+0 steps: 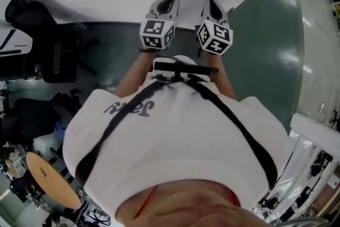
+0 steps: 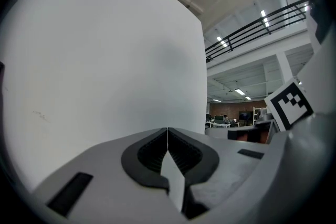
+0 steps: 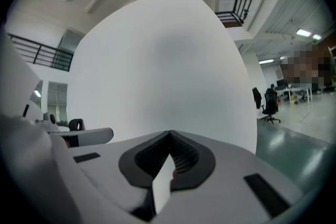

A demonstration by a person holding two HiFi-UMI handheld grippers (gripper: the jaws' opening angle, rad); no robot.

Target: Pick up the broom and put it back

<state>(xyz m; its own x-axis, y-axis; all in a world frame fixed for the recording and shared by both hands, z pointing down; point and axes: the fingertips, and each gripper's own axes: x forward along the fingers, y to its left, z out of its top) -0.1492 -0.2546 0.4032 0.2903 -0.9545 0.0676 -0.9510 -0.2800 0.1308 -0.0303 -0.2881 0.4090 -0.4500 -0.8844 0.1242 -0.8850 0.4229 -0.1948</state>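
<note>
both pressed together, empty: left tongs point(image 2: 167, 132), right tongs point(image 3: 169, 136); white wall point(image 2: 105, 60) ahead.

Person, upper body: white short-sleeved T-shirt point(image 1: 175, 141) with dark grey lettering point(image 1: 130, 108) across the chest. Two black straps point(image 1: 119, 122) run over the shirt and meet at a black bar point(image 1: 183, 68). A thin red line point(image 1: 147, 200) near the collar is too small to identify.

Hand-held units: left gripper point(image 1: 171, 0) and right gripper point(image 1: 211, 3) have pale grey moulded shells. Each carries a marker cube point(image 1: 157, 33) of black-and-white squares.

Pads point(image 2: 152, 152): dark and ribbed, in a black surround. The grey casing has black rectangular insets.
</note>
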